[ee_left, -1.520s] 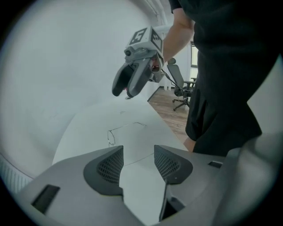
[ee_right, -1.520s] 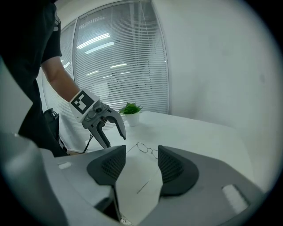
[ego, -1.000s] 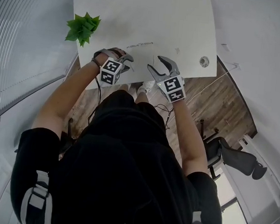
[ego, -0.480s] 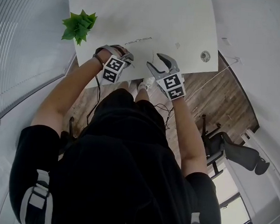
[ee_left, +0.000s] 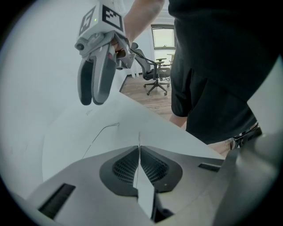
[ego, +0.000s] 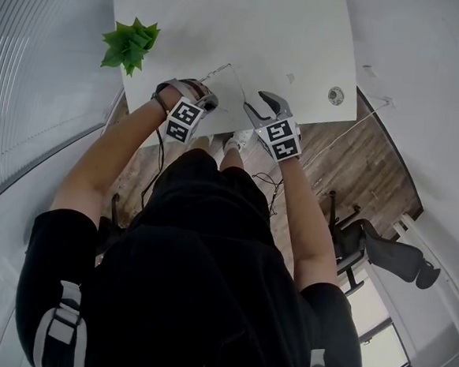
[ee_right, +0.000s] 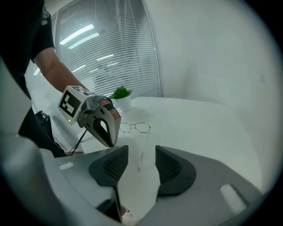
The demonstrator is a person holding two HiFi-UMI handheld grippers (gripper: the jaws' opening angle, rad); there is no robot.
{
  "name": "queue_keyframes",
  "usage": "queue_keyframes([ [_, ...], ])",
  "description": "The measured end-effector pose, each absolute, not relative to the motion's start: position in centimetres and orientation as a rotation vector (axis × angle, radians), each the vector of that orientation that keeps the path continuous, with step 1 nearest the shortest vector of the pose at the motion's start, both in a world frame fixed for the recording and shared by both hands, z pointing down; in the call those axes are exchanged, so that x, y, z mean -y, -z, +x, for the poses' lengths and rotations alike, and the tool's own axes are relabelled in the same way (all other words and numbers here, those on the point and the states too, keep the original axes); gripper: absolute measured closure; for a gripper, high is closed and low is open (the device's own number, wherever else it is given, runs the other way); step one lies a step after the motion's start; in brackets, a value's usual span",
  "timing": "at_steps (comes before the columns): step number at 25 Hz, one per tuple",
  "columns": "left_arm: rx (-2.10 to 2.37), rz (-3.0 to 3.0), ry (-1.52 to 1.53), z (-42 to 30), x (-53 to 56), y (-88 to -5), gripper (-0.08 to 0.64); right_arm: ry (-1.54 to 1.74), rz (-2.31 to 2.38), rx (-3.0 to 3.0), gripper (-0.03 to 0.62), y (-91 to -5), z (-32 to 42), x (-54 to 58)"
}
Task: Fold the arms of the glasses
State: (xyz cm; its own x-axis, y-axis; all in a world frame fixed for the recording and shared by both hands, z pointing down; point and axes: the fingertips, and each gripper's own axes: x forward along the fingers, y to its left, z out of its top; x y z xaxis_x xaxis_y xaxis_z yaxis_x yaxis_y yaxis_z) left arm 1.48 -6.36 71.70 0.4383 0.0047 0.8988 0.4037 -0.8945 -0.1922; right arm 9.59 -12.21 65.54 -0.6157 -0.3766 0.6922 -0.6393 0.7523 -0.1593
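**Glasses (ee_right: 141,128) being pinched by one arm**

Work is being done at the near edge of the white surface (ego: 304,34). The left gripper (ee_right: 110,140) is being pointed steeply down; its fingers have just been closing and are being pressed together on one thin arm of the glasses. The right gripper (ee_left: 92,100) is being held just beside it. Its fingers have been narrowing but are standing well apart, with the other, unfolded arm's tip untouched between them. A green plant (ego: 130,44) is being kept by the left edge.

Left gripper (ee_right: 109,141) just closed on glasses (ee_right: 135,127); right gripper (ee_left: 91,100) closing around glasses arm (ee_right: 142,150)
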Motion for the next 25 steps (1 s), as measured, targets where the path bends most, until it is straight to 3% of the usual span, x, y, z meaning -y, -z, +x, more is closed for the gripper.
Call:
queue_keyframes([
  [7, 0.284, -2.383, 1.368, 2.3, 6.3, -70.5, 0.541, -0.625, 0.734, 2.189, 0.398, -71.0, 9.1, 12.3],
  [15, 0.142, -2.473, 1.232, 2.9, 7.0, -67.9, 0.541, -0.67, 0.78, 2.149, 0.568, -71.6, 9.4, 13.5],
  [25, -0.282, -2.704, 1.04, 2.8, 10.2, -64.2, 0.54, -0.753, 0.823, 2.122, 0.572, -68.0, 10.9, 15.2],
])
